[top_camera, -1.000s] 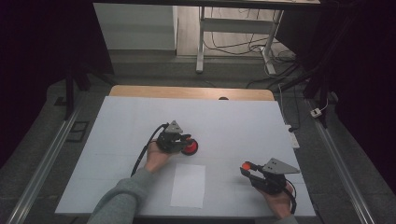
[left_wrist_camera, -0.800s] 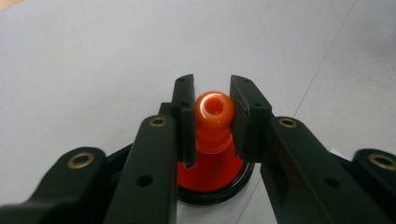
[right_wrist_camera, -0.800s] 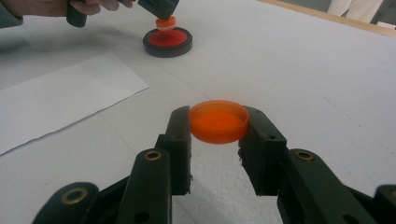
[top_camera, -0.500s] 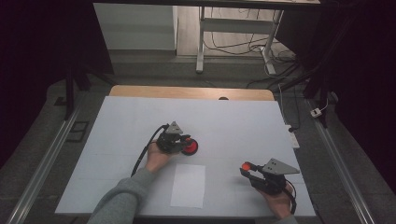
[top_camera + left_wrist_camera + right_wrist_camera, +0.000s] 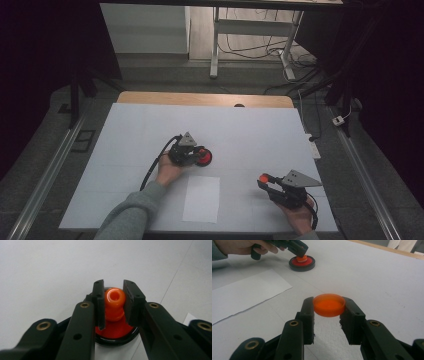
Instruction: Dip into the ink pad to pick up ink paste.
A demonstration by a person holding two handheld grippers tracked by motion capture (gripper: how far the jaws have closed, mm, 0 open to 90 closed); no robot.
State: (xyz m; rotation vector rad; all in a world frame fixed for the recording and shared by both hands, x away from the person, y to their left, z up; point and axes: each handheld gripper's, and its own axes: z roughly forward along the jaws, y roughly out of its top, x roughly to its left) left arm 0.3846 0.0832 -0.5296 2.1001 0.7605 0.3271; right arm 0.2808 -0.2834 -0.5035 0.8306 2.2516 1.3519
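Gripping an orange knob on the red disc, left hand-held gripper is closed. Right hand-held gripper clamps an orange cap; capping likely remains.

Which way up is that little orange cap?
Open side up: the orange cap shows its hollow, pinched between the right hand-held gripper jaws.

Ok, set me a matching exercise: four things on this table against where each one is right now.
Things:
1. orange knob
2. orange cap
3. paper sheet
4. black-rimmed disc

Places:
A. flat on the table, between the two hands
B. between the right gripper's fingers
C. under the knob, on the table
D. between the left gripper's fingers

Pairs: 1-D, 2-B, 3-A, 4-C
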